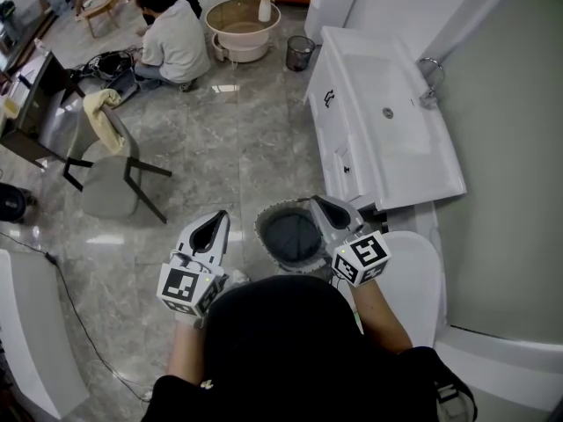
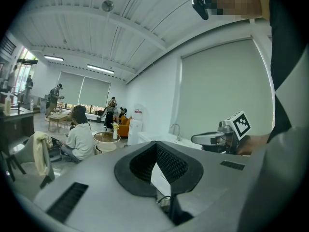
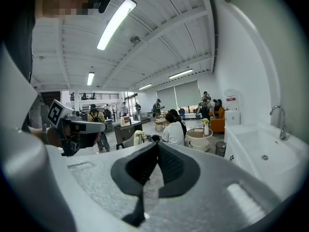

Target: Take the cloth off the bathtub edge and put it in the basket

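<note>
Head view: left claw [image 1: 217,221] and right claw [image 1: 322,205] side by side above grey floor [image 1: 229,148]. Both claws pressed together, nothing between pads. Basket [image 1: 261,232] stands on floor between them, dark inside; cannot tell whether cloth lies in it.

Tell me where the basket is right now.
Head view, lower centre: the basket sits on the floor between the left gripper and the right gripper, beside the white vanity.
</note>
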A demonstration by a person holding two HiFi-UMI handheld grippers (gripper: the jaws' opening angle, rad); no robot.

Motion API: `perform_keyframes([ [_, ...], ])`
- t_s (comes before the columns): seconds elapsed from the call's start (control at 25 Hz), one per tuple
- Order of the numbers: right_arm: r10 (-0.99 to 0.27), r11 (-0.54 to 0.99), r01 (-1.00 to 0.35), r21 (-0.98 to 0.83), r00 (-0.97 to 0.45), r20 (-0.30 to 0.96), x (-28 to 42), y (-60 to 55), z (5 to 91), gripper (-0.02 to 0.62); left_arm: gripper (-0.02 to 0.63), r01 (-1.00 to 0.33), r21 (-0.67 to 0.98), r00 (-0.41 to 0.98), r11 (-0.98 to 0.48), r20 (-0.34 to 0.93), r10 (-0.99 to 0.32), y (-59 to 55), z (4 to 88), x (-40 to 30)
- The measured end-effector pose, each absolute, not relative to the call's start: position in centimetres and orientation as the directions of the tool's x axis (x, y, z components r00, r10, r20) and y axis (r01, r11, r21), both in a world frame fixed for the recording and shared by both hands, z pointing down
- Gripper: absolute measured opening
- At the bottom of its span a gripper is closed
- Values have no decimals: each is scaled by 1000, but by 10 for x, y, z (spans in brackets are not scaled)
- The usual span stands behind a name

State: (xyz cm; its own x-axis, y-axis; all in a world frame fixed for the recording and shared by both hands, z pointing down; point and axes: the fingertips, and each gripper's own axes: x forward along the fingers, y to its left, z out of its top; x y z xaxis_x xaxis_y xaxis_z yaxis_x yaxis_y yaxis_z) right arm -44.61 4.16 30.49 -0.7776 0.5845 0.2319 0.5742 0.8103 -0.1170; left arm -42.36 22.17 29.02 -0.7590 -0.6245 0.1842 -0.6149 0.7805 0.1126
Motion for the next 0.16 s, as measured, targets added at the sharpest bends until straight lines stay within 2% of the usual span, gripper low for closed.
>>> perform_keyframes([
  [0.16, 577, 816, 566, -119, -783, 232, -445, 40, 306, -3, 12, -615, 110, -760, 781, 184, -624, 224, 291, -423],
])
